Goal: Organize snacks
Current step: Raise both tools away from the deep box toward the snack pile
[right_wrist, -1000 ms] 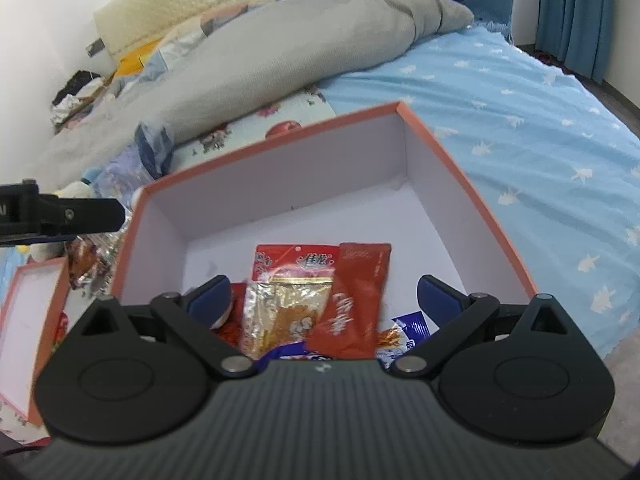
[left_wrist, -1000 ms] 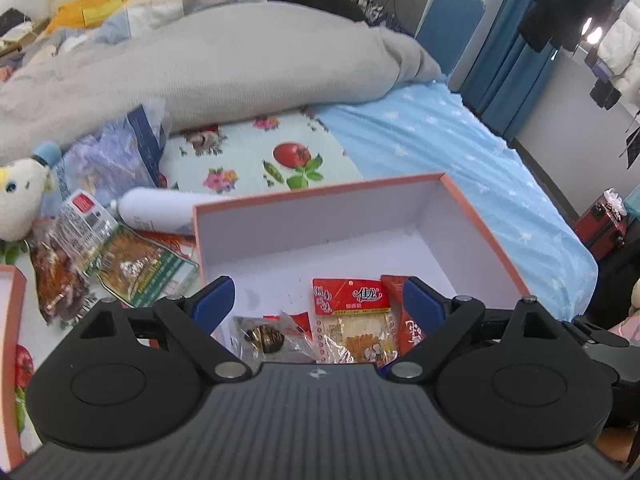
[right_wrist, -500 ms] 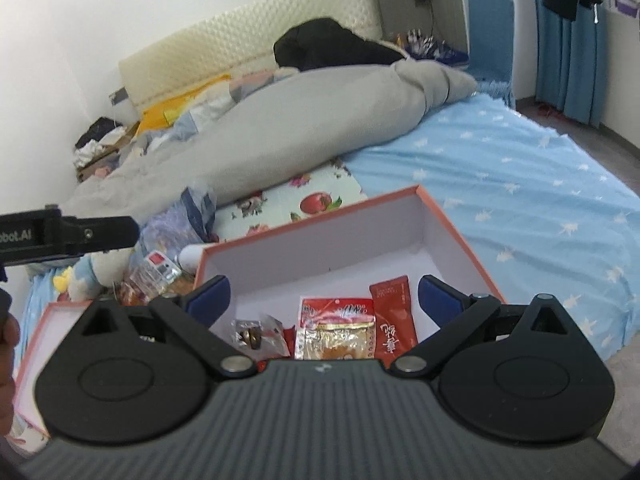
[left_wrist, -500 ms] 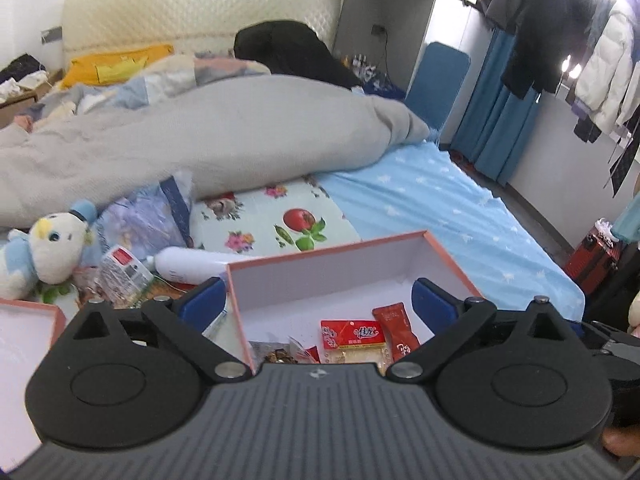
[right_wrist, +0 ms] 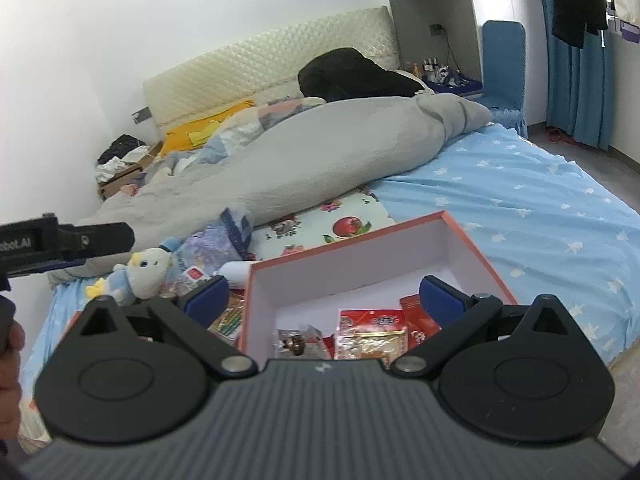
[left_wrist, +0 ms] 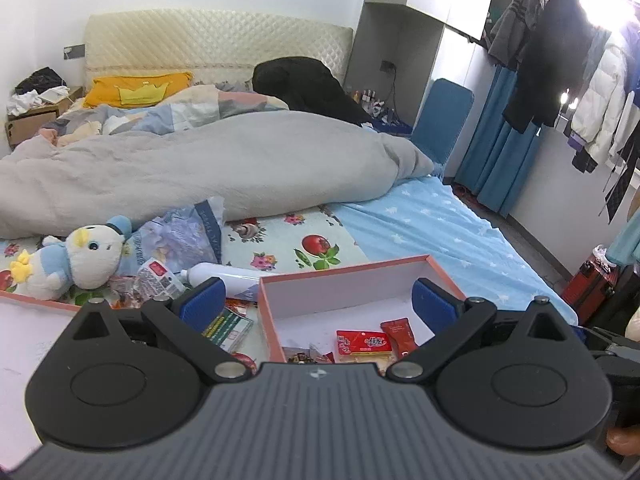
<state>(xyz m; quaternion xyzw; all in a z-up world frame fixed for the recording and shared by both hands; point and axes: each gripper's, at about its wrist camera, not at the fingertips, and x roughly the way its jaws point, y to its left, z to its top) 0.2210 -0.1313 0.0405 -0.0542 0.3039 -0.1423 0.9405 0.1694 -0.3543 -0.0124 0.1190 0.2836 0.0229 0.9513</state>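
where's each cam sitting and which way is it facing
Left wrist: on the left gripper, angled down across the bed toward the headboard; both open blue fingers show, plus a fingertip at the lower right edge.
Right wrist: on the right gripper, same heading from further right; open fingers, the other gripper's body and a hand at the left edge.
Shared: the orange-rimmed box with snack packets, the plush duck and the grey duvet.

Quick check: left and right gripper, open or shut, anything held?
Left gripper: open, jaws wide, holding nothing.
Right gripper: open, jaws wide, holding nothing.
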